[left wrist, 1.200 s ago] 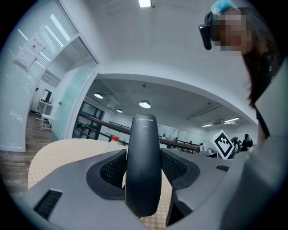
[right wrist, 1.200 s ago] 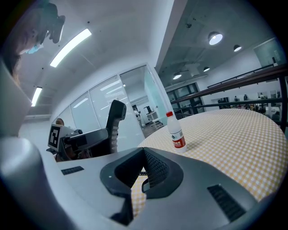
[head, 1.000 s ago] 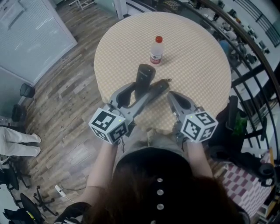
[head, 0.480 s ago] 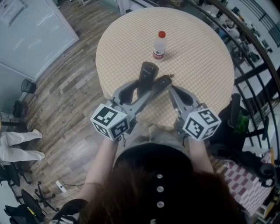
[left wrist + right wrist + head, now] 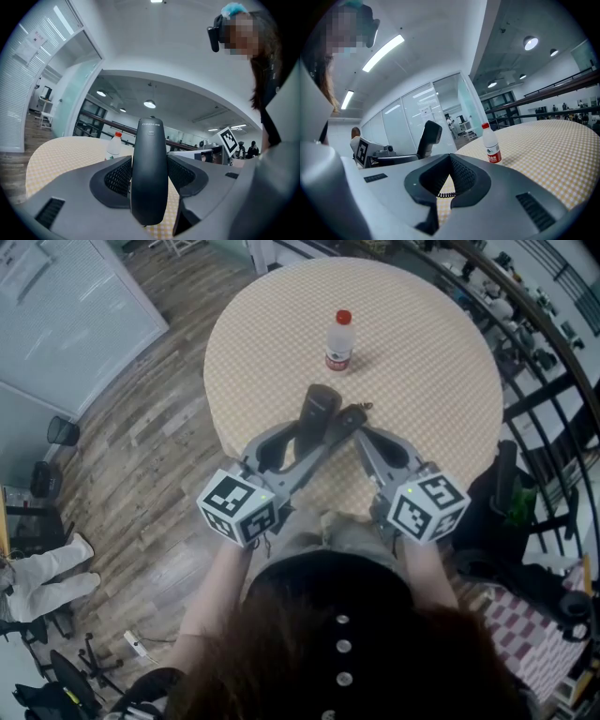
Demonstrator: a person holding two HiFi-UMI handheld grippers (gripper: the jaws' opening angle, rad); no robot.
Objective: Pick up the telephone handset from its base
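A black telephone handset (image 5: 316, 407) stands upright between the jaws of my left gripper (image 5: 314, 427), above the near part of the round table (image 5: 422, 371). In the left gripper view the handset (image 5: 149, 173) fills the gap, with both ribbed pads (image 5: 118, 177) pressed on its sides. My right gripper (image 5: 362, 435) is close on the right with its jaws together and nothing held. In the right gripper view the handset (image 5: 430, 138) rises to the left, and a coiled cord (image 5: 446, 195) shows below that gripper's (image 5: 450, 157) touching pads. The phone base is hidden under the grippers.
A small water bottle with a red cap (image 5: 338, 341) stands upright on the table beyond the grippers. The table's near edge (image 5: 281, 493) is just below my hands. Dark railings (image 5: 548, 381) run on the right, wooden floor (image 5: 141, 446) on the left.
The left gripper stays shut on the handset. Both grippers have shifted only slightly over the table, and the right one now sits a little closer to the left.
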